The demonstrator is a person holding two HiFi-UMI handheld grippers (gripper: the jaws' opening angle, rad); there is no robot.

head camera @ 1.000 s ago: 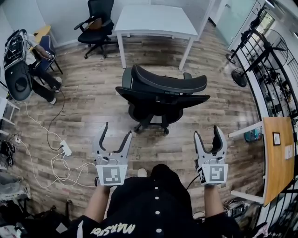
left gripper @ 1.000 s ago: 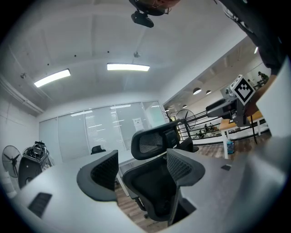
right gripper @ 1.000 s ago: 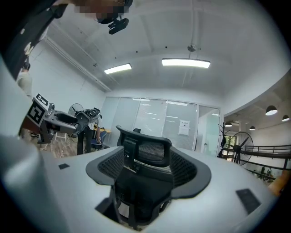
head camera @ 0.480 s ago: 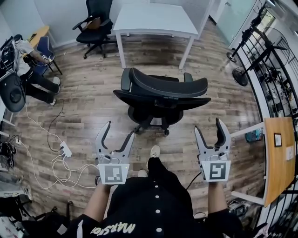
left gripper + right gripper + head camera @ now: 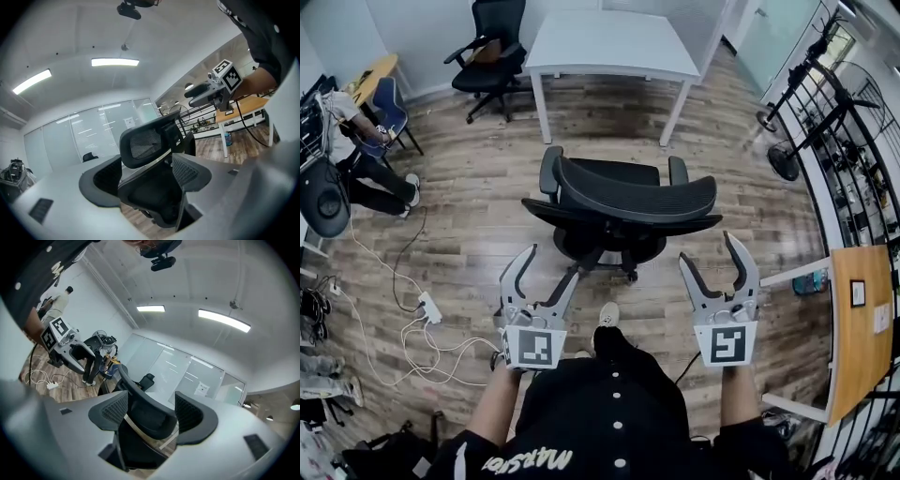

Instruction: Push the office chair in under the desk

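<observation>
Office chair (image 5: 623,202): black; curved mesh backrest, padded seat, two armrests, spoked base on castors.
Chair position: I see it on the floor (image 5: 469,187) between me and the desk (image 5: 609,42). Its back is turned to me, its seat faces the desk, and it stands out from the desk edge.
Desk: white; flat rectangular top on straight white legs.
Floor: wood-grain planks, matt.
Left gripper (image 5: 553,262): grey fingers with black ribbed pads. I read the jaws as spread wide with nothing gripped. Its own view shows the chair's back through the gap, beyond the pads.
Right gripper (image 5: 708,248): same build, jaws spread equally wide, nothing gripped. The backrest's edge shows through the gap, beyond the pads.
Gripper position: both are level with each other on my side of the chair, pointing at the backrest.
</observation>
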